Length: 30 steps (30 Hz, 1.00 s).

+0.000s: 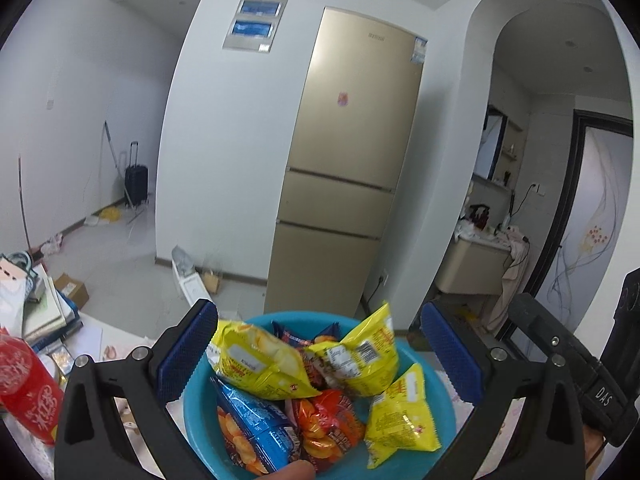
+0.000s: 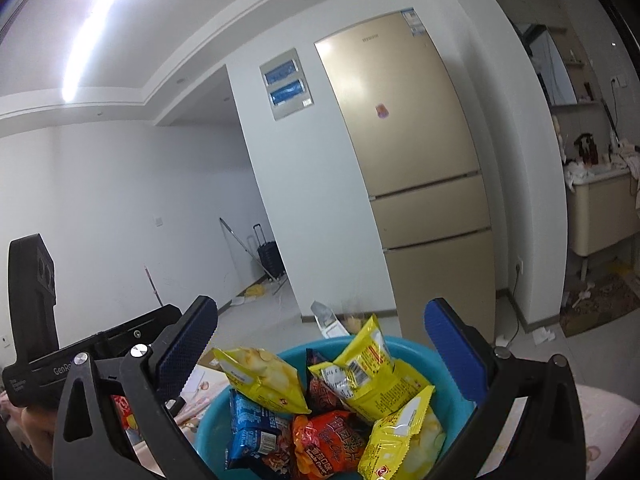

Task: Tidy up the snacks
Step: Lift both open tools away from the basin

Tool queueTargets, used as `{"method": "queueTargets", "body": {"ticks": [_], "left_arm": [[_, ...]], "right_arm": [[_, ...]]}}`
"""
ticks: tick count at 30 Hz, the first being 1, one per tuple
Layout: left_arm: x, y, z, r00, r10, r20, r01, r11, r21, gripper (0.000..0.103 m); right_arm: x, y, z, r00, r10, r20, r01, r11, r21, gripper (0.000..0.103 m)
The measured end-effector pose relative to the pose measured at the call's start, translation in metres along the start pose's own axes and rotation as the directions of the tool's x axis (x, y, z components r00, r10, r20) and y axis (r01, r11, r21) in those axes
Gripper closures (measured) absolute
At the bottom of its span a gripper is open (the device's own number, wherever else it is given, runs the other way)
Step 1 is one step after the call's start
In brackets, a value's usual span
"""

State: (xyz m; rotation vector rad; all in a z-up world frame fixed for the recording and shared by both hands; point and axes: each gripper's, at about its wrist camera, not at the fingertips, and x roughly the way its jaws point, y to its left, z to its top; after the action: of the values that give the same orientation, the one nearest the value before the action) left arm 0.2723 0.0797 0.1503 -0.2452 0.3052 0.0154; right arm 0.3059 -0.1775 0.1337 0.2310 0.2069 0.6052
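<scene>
Left wrist view: the blue basin (image 1: 436, 408) full of snack bags (image 1: 264, 364) fills the lower centre, its rim between the wide-apart fingers of the left gripper (image 1: 320, 356), which grips nothing; open floor lies beyond at mid left. Right wrist view: the right gripper (image 2: 320, 356) likewise stands spread and empty above the basin (image 2: 208, 432) at lower centre, with the fridge (image 2: 416, 168) well behind.

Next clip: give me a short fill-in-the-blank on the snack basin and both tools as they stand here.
1. The snack packets lie in a round ____ basin.
2. The jaws of the left gripper and the right gripper stand ____.
3. Behind the basin stands a tall ____-coloured fridge.
4. The blue packet lies ____ of the orange packet in both views.

Missing words: blue; open; gold; left
</scene>
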Motion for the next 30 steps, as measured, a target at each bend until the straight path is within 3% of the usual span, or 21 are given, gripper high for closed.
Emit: {"method": "queueTargets", "body": {"ticks": [7, 12, 17, 25, 30], "left_arm": [[-0.041, -0.014, 0.016, 0.996, -0.069, 0.062, 0.068, 0.998, 0.014, 0.000], [-0.069, -0.030, 0.022, 0.991, -0.071, 0.114, 0.062, 0.995, 0.083, 0.000], [-0.096, -0.049, 0.026, 0.986, -0.069, 0.149, 0.047, 0.989, 0.143, 0.000], [-0.152, -0.069, 0.008, 0.984, -0.147, 0.104, 0.129, 0.979, 0.159, 0.000], [-0.178, -0.075, -0.014, 0.990, -0.125, 0.066, 0.114, 0.982, 0.151, 0.000]], "right_arm": [[-0.035, 0.023, 0.021, 0.999, -0.011, 0.044, 0.015, 0.996, -0.088, 0.000], [-0.063, 0.045, 0.034, 0.998, -0.010, 0.063, 0.020, 0.987, -0.161, 0.000], [-0.103, 0.064, 0.043, 0.989, -0.019, 0.148, 0.052, 0.975, -0.218, 0.000], [-0.159, 0.059, 0.043, 0.989, -0.046, 0.140, 0.072, 0.980, -0.188, 0.000], [-0.192, 0.053, 0.035, 0.989, -0.065, 0.130, 0.086, 0.983, -0.160, 0.000]]}}
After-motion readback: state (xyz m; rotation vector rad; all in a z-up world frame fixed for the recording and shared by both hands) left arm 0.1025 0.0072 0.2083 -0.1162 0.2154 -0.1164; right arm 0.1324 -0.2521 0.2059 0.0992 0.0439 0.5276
